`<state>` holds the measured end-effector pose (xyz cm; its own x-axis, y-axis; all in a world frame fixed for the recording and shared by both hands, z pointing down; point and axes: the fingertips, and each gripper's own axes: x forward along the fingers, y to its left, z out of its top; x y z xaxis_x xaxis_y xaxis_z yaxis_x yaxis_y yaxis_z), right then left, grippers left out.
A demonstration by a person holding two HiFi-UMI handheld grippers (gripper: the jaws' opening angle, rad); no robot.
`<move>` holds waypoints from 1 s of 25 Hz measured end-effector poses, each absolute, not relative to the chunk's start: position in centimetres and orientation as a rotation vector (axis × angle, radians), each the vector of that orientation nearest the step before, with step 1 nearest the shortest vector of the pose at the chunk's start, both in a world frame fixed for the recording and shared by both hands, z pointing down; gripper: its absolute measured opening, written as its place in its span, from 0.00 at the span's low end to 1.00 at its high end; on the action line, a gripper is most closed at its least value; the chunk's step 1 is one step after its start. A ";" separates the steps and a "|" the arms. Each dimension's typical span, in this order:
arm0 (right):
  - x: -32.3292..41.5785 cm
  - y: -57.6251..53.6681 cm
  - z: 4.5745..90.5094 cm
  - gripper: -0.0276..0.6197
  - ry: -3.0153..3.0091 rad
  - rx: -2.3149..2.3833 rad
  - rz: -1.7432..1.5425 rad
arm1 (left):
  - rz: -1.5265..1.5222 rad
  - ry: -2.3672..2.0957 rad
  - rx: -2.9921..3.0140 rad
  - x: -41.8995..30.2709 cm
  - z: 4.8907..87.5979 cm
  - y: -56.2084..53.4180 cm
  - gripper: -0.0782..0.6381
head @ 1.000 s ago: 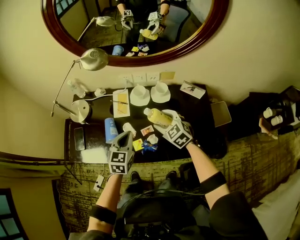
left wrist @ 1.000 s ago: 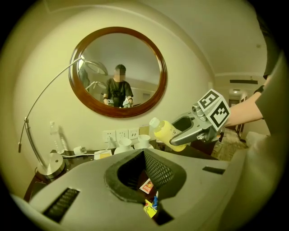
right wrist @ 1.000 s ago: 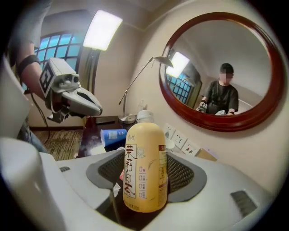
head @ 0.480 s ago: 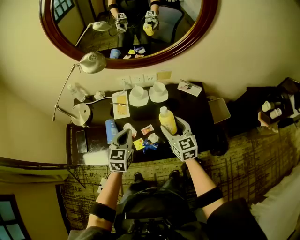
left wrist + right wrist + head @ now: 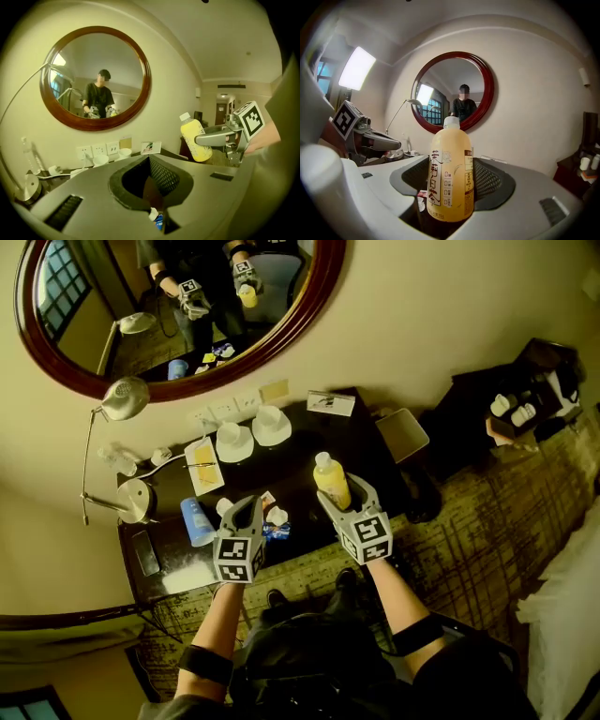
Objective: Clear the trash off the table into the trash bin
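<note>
**Yellow drink bottle** [image 5: 328, 479]: white cap, upright, in the air above the front edge of the table [image 5: 370, 451], right of centre.

**Right gripper** [image 5: 343, 493]: jaws set wide, clamped on the bottle's body.

**Left gripper** [image 5: 247, 506]: jaws pressed together with nothing between them, above the table's front edge, left of centre.

**On the table:**
- Crumpled white and blue wrappers [image 5: 276, 524], near the front edge, just beside the left gripper.
- Blue can [image 5: 195, 519], lying at the left end.
- White cups [image 5: 234, 442], at the back.
- Desk lamp [image 5: 120, 399], at the back left corner.

**Square bin** [image 5: 403, 432]: just off the table's right end.
</note>
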<state>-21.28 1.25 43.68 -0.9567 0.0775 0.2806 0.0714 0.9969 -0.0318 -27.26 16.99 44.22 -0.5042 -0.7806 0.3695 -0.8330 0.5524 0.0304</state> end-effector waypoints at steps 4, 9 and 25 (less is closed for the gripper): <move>-16.5 -4.1 43.8 0.51 -2.860 0.095 0.049 | 0.250 -2.358 1.491 -24.3 44.5 10.8 0.12; -8.6 -10.7 44.3 0.51 -2.826 0.367 0.054 | 0.293 -2.210 1.729 -18.8 44.8 2.1 0.12; 13.9 -20.9 48.9 0.51 -2.568 0.985 0.225 | 0.423 -1.672 2.239 1.8 48.0 -15.1 0.12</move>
<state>13.87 -20.88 48.94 -0.6824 -0.6101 0.4027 -0.6707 0.7416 -0.0130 1.75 -15.13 48.03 0.2736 -0.8679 0.4145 -0.9607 -0.2679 0.0730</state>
